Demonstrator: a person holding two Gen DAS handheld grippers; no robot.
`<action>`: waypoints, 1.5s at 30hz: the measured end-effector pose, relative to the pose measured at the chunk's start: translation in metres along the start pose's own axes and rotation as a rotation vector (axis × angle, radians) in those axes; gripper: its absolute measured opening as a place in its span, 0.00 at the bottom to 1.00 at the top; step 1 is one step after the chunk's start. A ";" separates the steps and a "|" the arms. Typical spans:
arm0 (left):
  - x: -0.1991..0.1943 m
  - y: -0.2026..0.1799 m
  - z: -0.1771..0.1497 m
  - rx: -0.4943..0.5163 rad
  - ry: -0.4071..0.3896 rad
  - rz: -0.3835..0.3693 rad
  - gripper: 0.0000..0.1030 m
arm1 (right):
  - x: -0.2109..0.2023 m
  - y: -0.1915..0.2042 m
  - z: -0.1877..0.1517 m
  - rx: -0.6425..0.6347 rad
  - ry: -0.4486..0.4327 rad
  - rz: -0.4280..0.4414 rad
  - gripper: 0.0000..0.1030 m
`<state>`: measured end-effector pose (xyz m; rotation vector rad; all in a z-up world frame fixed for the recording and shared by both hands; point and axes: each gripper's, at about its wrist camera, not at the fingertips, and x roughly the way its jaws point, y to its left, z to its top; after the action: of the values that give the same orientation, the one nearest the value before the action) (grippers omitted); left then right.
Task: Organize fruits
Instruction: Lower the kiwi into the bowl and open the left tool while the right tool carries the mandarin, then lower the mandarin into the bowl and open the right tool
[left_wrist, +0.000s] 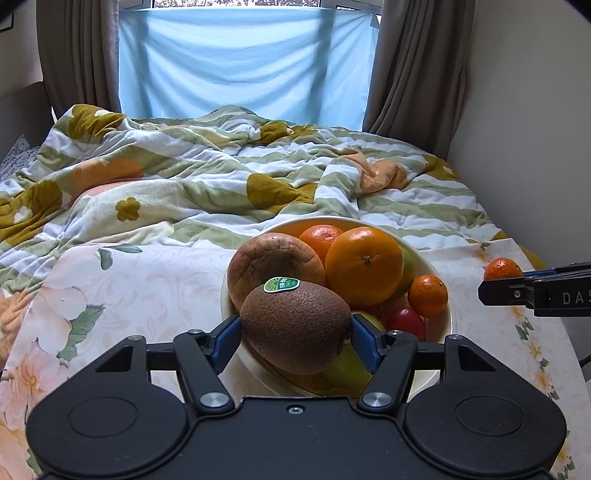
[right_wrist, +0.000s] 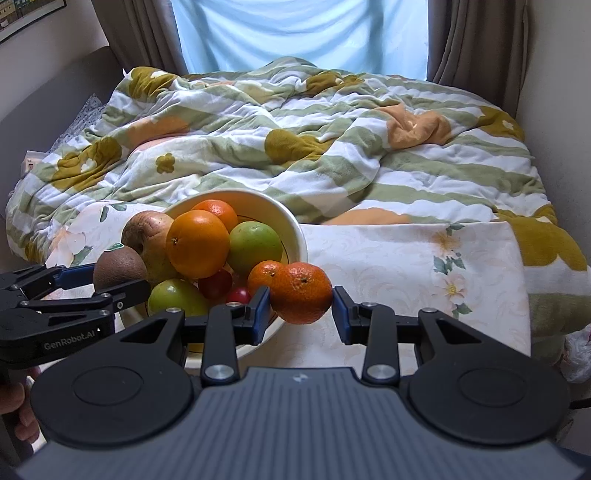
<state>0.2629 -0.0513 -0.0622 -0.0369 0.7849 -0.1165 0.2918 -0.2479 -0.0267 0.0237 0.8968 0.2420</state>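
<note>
My left gripper (left_wrist: 295, 334) is shut on a brown kiwi (left_wrist: 295, 325) with a green sticker, held over the near rim of a cream bowl (left_wrist: 452, 317). The bowl holds a large orange (left_wrist: 364, 266), a wrinkled brownish apple (left_wrist: 273, 262), a small mandarin (left_wrist: 427, 295), red cherry-sized fruits (left_wrist: 406, 321) and a green apple (right_wrist: 255, 243). My right gripper (right_wrist: 301, 299) is shut on another mandarin (right_wrist: 302, 293), just right of the bowl (right_wrist: 295, 229) above the tablecloth. From the right wrist view, the left gripper (right_wrist: 110, 284) and kiwi (right_wrist: 118, 269) show at the bowl's left side.
The bowl stands on a table with a floral cloth (right_wrist: 406, 266). A bed with a rumpled striped blanket (left_wrist: 221, 177) lies right behind it. A wall (left_wrist: 535, 129) closes the right side, and curtains (left_wrist: 413, 74) frame the window. A hand (right_wrist: 18, 406) grips the left handle.
</note>
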 end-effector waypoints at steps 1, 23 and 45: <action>-0.001 0.000 -0.001 0.001 -0.005 -0.001 0.67 | 0.001 0.000 0.000 -0.001 0.002 0.001 0.50; -0.065 0.004 0.000 0.079 -0.040 0.074 0.99 | -0.015 0.021 -0.003 0.001 -0.022 0.011 0.50; -0.088 0.031 -0.016 0.042 -0.007 0.090 1.00 | 0.025 0.058 -0.026 -0.145 0.003 0.070 0.51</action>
<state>0.1930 -0.0104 -0.0141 0.0373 0.7753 -0.0475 0.2755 -0.1884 -0.0555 -0.0799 0.8803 0.3715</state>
